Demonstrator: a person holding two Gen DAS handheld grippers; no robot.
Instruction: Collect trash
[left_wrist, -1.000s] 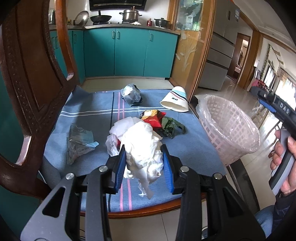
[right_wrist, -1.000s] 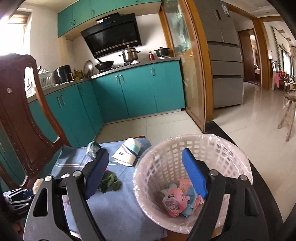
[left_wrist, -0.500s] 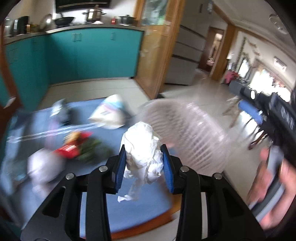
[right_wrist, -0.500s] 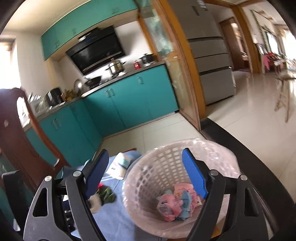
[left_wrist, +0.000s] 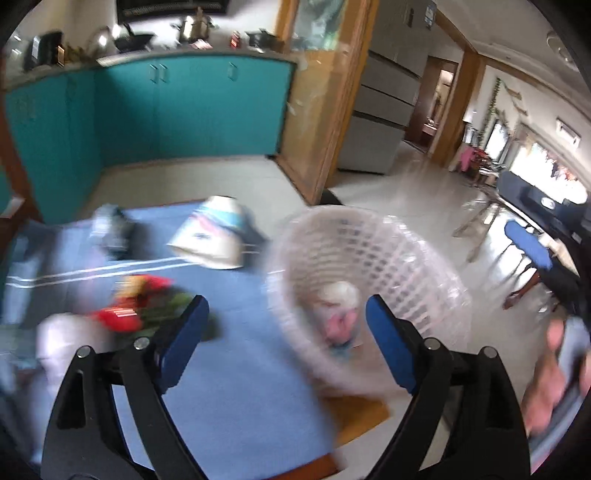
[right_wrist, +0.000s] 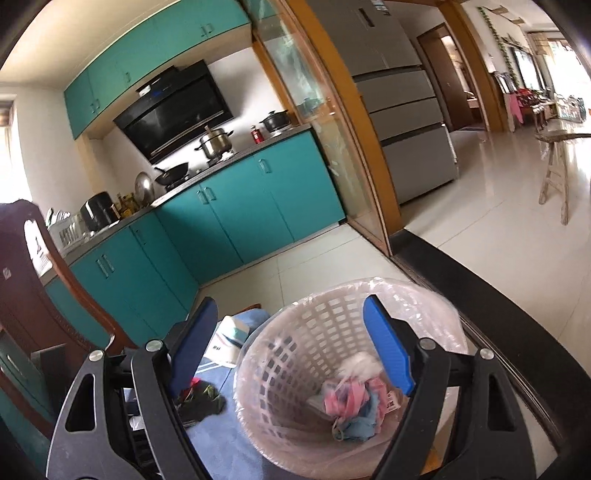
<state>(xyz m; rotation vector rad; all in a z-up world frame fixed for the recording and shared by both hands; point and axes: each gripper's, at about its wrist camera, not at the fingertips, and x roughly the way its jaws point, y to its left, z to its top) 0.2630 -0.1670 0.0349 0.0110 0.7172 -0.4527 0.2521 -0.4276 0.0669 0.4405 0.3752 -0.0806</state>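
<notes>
My left gripper (left_wrist: 286, 326) has just been opening — nothing between its jaws, white tissue (right_wrist: 360, 363) inside the basket (right_wrist: 295, 321) — and my right gripper (right_wrist: 290, 341) stands open, empty.

Your left gripper (left_wrist: 286, 325) and right gripper (right_wrist: 291, 345) match — black angular arms with triangular cut-outs, silver round screw heads at the joints, and flat blue pads (left_wrist: 388, 341) lining the inner faces of the fingers.

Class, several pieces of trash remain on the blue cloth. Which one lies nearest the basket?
The white paper bowl, tipped on its side beside the basket; the red wrapper and grey wad lie farther left.
</notes>
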